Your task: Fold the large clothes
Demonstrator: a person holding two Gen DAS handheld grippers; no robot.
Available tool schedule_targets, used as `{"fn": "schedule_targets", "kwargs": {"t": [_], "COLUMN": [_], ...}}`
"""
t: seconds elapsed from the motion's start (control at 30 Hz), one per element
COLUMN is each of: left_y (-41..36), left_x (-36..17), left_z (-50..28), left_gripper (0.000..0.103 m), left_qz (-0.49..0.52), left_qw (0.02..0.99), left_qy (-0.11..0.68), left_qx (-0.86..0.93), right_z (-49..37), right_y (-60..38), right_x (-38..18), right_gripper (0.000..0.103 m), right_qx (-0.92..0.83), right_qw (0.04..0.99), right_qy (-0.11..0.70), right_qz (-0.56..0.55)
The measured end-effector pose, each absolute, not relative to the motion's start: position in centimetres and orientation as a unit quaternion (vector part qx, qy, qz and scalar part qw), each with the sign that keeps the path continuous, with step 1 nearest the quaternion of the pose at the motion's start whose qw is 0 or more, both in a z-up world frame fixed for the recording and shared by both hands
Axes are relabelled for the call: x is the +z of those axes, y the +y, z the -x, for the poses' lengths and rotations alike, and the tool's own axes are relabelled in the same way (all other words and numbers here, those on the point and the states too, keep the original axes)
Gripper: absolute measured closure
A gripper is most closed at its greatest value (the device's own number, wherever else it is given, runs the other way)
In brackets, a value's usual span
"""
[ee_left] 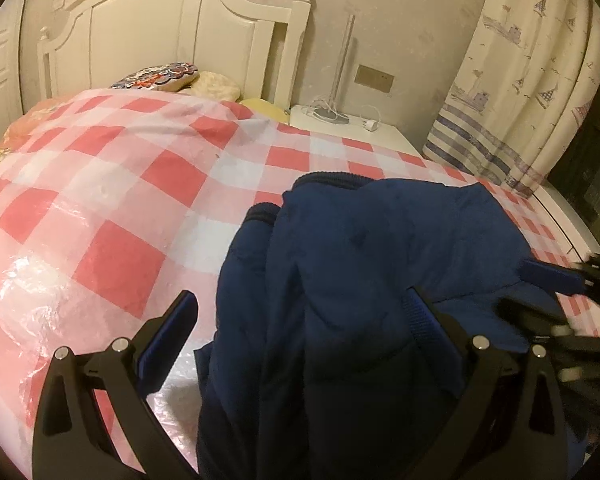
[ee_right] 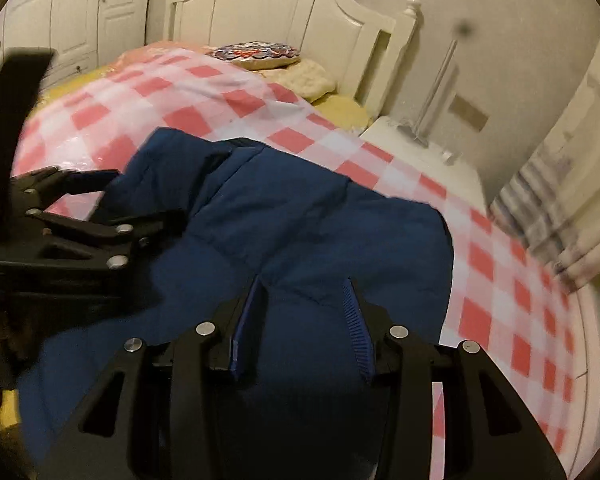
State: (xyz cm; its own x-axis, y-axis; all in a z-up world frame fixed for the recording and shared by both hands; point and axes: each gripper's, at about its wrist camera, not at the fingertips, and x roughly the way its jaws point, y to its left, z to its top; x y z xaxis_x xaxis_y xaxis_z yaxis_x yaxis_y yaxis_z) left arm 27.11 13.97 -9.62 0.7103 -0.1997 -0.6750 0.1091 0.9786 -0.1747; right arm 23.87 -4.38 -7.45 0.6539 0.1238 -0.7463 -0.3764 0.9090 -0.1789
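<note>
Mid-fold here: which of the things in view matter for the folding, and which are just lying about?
For the job:
- blue jacket
- checked cover it lies on
- left hand-held gripper, open wide over the jacket
- right hand-held gripper, open with jacket fabric between its fingers

Lying about:
- patterned pillow
- nightstand
- lamp
- curtain
- headboard

jacket (ee_right: 300, 220) | navy blue, padded | crumpled, bunched heap | lying on checked bed cover
</note>
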Motion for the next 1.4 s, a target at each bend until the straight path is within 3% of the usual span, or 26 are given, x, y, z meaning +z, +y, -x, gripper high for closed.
{"fn": "schedule_targets", "kwargs": {"t": [0.1, 0.17, 0.23, 0.3, 0.47, 0.63, 0.83, 1.0, 1.17, 1.2, 1.27, 1.4], "left_y": [14.2, 14.3, 14.2, 14.1, 13.3, 13.1, 13.4, 13.3, 13.6, 13.7, 13.7, 13.7], "left_x": [-9.7, -9.8, -9.8, -9.7, -9.4, -9.1, -9.1, -9.1, -9.2, -9.2, -9.2, -9.2], "left_z": [-27.1, -27.2, -27.2, -26.9, -26.1, -25.8, -25.7, -25.4, -25.5, -25.5, -25.6, -25.6], "left_gripper": [0.002, 0.002, 0.002, 0.002, 0.002, 0.002, 0.002, 0.002, 0.002, 0.002, 0.002, 0.002], "left_qz": [0.070, 0.073, 0.072, 0.068, 0.038, 0.034, 0.037, 0.031, 0.038, 0.040, 0.040, 0.039], "left_qw": [0.922, 0.921, 0.921, 0.923, 0.933, 0.935, 0.935, 0.937, 0.936, 0.936, 0.935, 0.936], "left_qy": [0.372, 0.374, 0.372, 0.367, 0.353, 0.348, 0.348, 0.342, 0.345, 0.345, 0.345, 0.344], "left_qx": [-0.086, -0.088, -0.090, -0.090, -0.062, -0.063, -0.061, -0.060, -0.062, -0.063, -0.063, -0.064], "right_z": [-19.6, -16.1, -13.7, -11.4, -7.8, -5.4, -3.9, -4.9, -4.8, -4.8, -5.2, -7.3], "right_y": [-5.3, -4.7, -3.7, -3.2, -3.1, -2.9, -2.6, -3.4, -3.8, -4.3, -5.3, -6.3], "right_x": [-4.4, -4.1, -6.5, -8.9, -7.6, -10.5, -8.7, -10.7, -8.7, -8.1, -7.7, -11.4], "right_gripper": [0.061, 0.047, 0.045, 0.045, 0.046, 0.045, 0.045, 0.044, 0.044, 0.041, 0.018, 0.010], "right_qx": [0.176, 0.193, 0.210, 0.191, 0.213, 0.202, 0.201, 0.205, 0.215, 0.209, 0.191, 0.197], "right_qw": [0.905, 0.909, 0.894, 0.906, 0.905, 0.905, 0.906, 0.903, 0.901, 0.909, 0.922, 0.905], "right_qy": [0.373, 0.345, 0.364, 0.325, 0.320, 0.299, 0.288, 0.307, 0.319, 0.307, 0.293, 0.347], "right_qz": [0.102, 0.132, 0.159, 0.193, 0.184, 0.226, 0.237, 0.221, 0.202, 0.189, 0.165, 0.147]}}
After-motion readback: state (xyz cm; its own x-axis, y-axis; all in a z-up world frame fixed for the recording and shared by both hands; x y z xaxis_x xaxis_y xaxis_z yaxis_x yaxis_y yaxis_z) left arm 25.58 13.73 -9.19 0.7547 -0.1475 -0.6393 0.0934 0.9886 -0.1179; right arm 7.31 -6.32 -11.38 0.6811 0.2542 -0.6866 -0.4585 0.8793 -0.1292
